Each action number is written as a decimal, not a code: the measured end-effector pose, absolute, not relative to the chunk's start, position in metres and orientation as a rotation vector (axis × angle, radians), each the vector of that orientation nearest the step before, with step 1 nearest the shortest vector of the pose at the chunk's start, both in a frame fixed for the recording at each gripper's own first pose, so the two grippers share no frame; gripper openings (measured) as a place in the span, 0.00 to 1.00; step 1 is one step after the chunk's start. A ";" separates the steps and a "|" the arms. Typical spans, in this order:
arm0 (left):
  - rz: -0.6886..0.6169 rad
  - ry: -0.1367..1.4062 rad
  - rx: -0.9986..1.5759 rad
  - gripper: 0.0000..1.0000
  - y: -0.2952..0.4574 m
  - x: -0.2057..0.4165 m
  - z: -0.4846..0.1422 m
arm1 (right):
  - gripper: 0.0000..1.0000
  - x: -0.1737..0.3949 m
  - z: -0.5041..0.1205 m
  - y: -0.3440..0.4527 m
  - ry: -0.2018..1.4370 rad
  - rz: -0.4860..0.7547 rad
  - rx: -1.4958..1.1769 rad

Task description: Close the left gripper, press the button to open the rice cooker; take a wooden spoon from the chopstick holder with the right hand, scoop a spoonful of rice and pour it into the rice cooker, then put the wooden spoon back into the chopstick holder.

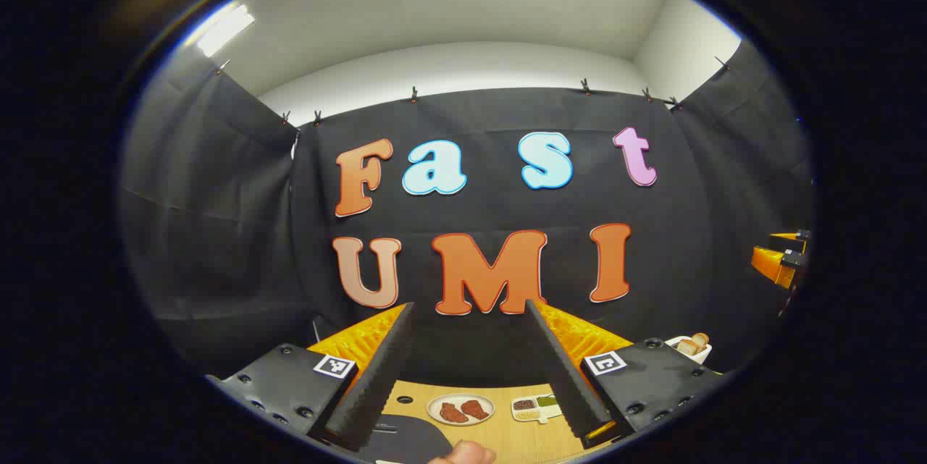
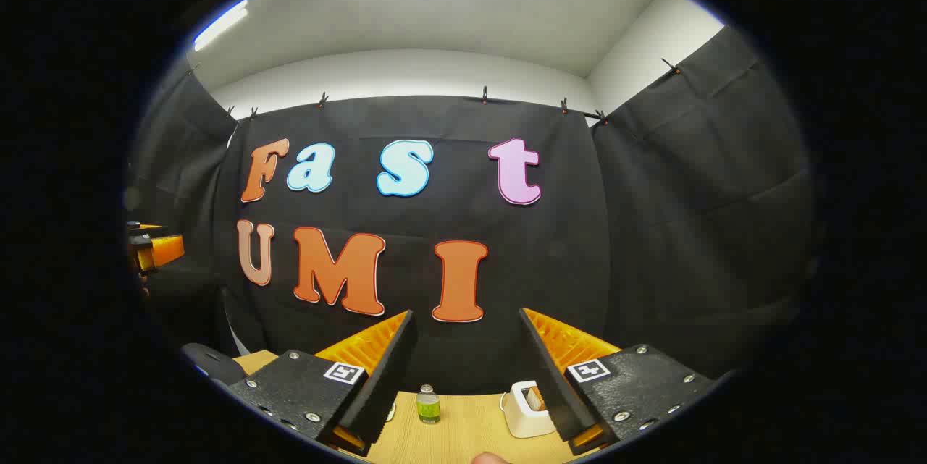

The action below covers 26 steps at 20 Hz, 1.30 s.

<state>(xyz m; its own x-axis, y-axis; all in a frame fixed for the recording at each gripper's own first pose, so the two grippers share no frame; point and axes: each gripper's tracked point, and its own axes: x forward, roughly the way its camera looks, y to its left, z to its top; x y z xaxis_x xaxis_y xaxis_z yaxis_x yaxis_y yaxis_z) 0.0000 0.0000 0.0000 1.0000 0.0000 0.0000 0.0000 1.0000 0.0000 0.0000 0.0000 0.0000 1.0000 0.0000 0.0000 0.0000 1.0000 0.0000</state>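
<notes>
One round plate (image 1: 460, 410) is sitting on the wooden table (image 1: 507, 439), and two pieces of brown food (image 1: 462, 411) are lying on it. One small tray (image 1: 534, 408) is sitting beside it. One little bottle (image 2: 428, 404) and one white holder (image 2: 526, 409) are standing on the table too.

Black cloth (image 1: 217, 232) hangs clipped along its top edge on all sides, a white wall (image 1: 449, 66) above it. Ceiling lights (image 1: 224, 28) glare at eleven and twelve o'clock. A pale wooden table (image 2: 463, 435) lies at six.

Both views face the booth wall (image 1: 217, 232), raised above the table (image 2: 463, 435).
</notes>
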 end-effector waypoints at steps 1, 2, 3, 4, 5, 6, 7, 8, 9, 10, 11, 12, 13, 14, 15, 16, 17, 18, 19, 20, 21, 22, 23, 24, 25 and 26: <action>0.001 -0.010 -0.002 1.00 0.004 -0.001 0.001 | 0.87 0.000 0.000 0.000 -0.001 -0.006 -0.001; 0.017 -0.006 0.003 1.00 0.008 -0.003 -0.001 | 0.87 0.000 0.000 0.000 0.001 -0.007 -0.001; 0.031 -0.010 0.002 0.99 0.014 -0.003 -0.002 | 0.87 -0.001 0.000 0.001 0.003 -0.007 -0.001; 0.040 -0.012 -0.001 0.99 0.015 -0.003 -0.002 | 0.87 -0.001 0.000 0.000 0.004 -0.008 0.000; 0.042 -0.004 0.001 1.00 0.014 -0.003 -0.003 | 0.87 -0.002 0.000 0.000 0.005 -0.006 0.001; 0.052 -0.002 0.003 1.00 0.017 -0.004 -0.005 | 0.87 -0.002 0.000 0.001 0.004 -0.005 0.001; 0.047 -0.005 0.000 1.00 0.015 -0.005 -0.003 | 0.87 -0.003 0.000 0.002 0.003 -0.003 0.000; 0.050 -0.009 -0.002 1.00 0.015 -0.006 -0.001 | 0.87 -0.004 -0.001 0.001 0.003 -0.005 -0.002; 0.053 -0.014 -0.001 1.00 0.018 -0.006 0.000 | 0.87 -0.004 -0.001 0.001 0.004 -0.010 -0.002; 0.054 -0.017 0.002 1.00 0.019 -0.006 0.001 | 0.87 -0.005 -0.001 0.001 0.002 -0.013 -0.001; 0.056 -0.019 0.007 1.00 0.021 -0.007 -0.001 | 0.87 -0.004 -0.001 0.000 0.002 -0.017 -0.003; 0.064 -0.022 0.012 1.00 0.023 -0.008 0.000 | 0.90 -0.002 -0.001 -0.001 0.002 -0.019 -0.004; 0.065 -0.018 0.018 1.00 0.023 -0.010 -0.001 | 0.89 -0.002 -0.001 -0.001 0.003 -0.021 -0.007; 0.062 -0.009 0.024 1.00 0.024 -0.008 -0.002 | 0.94 -0.003 -0.002 0.001 0.006 -0.020 -0.008; 0.062 0.000 0.029 1.00 0.026 -0.008 -0.004 | 0.94 -0.003 -0.003 0.001 0.008 -0.017 -0.008; 0.060 0.010 0.033 0.99 0.027 -0.009 -0.007 | 0.94 -0.002 -0.004 0.000 0.011 -0.018 -0.006; 0.059 0.019 0.038 0.99 0.029 -0.009 -0.009 | 0.94 -0.003 -0.005 0.000 0.013 -0.021 -0.005; 0.052 0.023 0.037 0.98 0.030 -0.010 -0.008 | 0.94 -0.002 -0.006 -0.002 0.015 -0.027 -0.004; 0.049 0.027 0.038 0.98 0.031 -0.009 -0.009 | 0.94 -0.001 -0.007 -0.002 0.018 -0.030 -0.001; 0.059 0.031 0.043 0.97 0.033 -0.009 -0.009 | 0.94 -0.001 -0.010 0.000 0.021 -0.032 0.002; 0.068 0.041 0.051 0.96 0.037 -0.010 -0.012 | 0.94 0.000 -0.011 0.000 0.026 -0.033 0.005; 0.080 0.048 0.057 0.83 0.042 -0.010 -0.013 | 0.94 0.000 -0.013 0.002 0.029 -0.032 0.006; 0.081 0.061 0.059 0.69 0.043 -0.010 -0.017 | 0.94 0.000 -0.014 0.002 0.032 -0.031 0.004; 0.082 0.075 0.061 0.55 0.043 -0.010 -0.020 | 0.94 0.000 -0.016 0.003 0.035 -0.029 0.003; 0.096 0.091 0.066 0.42 0.049 -0.011 -0.027 | 0.94 0.001 -0.017 0.004 0.038 -0.028 0.000; 0.100 0.126 0.071 0.28 0.053 -0.010 -0.035 | 0.94 0.000 -0.018 0.005 0.041 -0.026 -0.001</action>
<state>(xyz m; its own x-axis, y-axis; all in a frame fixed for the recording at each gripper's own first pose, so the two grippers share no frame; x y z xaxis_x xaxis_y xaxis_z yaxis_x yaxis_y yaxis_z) -0.0103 0.0532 -0.0354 0.9871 0.1036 -0.1218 -0.0946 0.9925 0.0771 0.0000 0.0045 -0.0183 0.9988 -0.0264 -0.0410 0.0263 0.9997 -0.0017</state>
